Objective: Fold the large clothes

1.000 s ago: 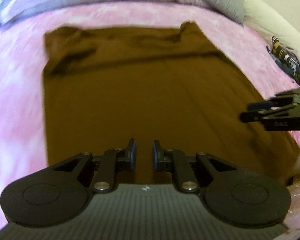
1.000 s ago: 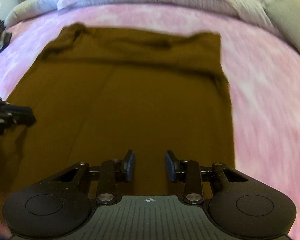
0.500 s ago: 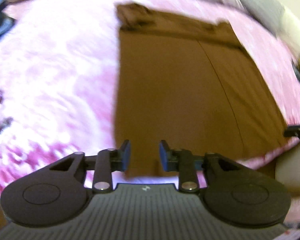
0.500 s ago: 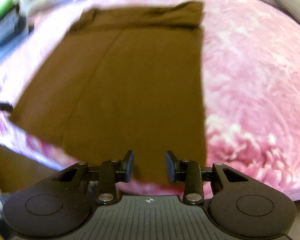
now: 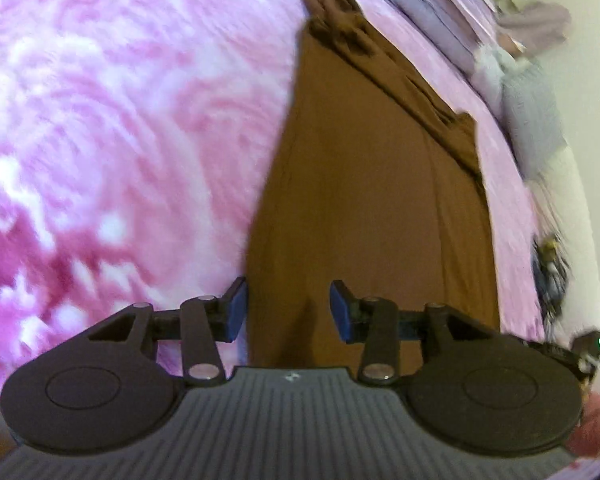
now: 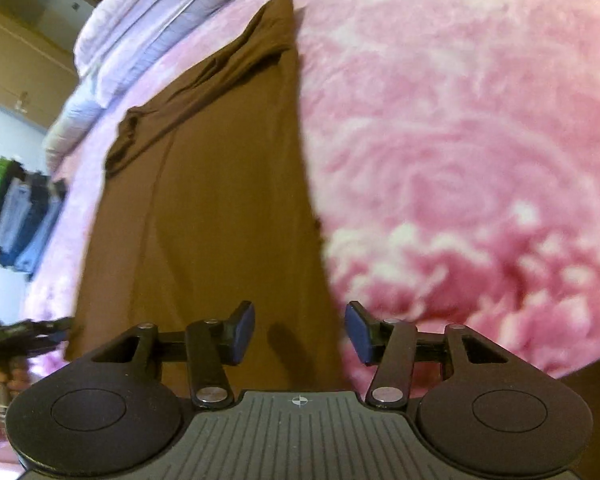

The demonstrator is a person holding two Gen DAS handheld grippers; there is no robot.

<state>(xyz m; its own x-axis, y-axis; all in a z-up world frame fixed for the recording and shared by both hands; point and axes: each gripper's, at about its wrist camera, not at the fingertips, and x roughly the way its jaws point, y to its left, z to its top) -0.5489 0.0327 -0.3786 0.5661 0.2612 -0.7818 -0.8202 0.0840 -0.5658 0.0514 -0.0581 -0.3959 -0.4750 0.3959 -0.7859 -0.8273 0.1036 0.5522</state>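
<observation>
A large brown garment (image 5: 372,200) lies flat on the pink patterned bedspread (image 5: 120,140), its bunched end at the far side. My left gripper (image 5: 287,308) hovers over the garment's near left corner, jaws opening, nothing pressed between the pads. In the right wrist view the same brown garment (image 6: 220,208) spreads ahead, and my right gripper (image 6: 300,330) hangs over its near right corner, jaws opening and empty. The left gripper (image 6: 32,332) shows at the left edge of that view, and the right gripper (image 5: 580,350) at the right edge of the left view.
The pink bedspread (image 6: 460,160) covers the bed on both sides. Lavender bedding (image 6: 140,36) is piled at the far end, with a grey pillow (image 5: 536,120). Folded clothes (image 6: 20,216) are stacked at the left, wooden cabinets (image 6: 24,60) behind.
Both grippers have moved apart, from over the middle of the garment to its near left and right corners, rolling as they went. Both pairs of jaws have widened.
</observation>
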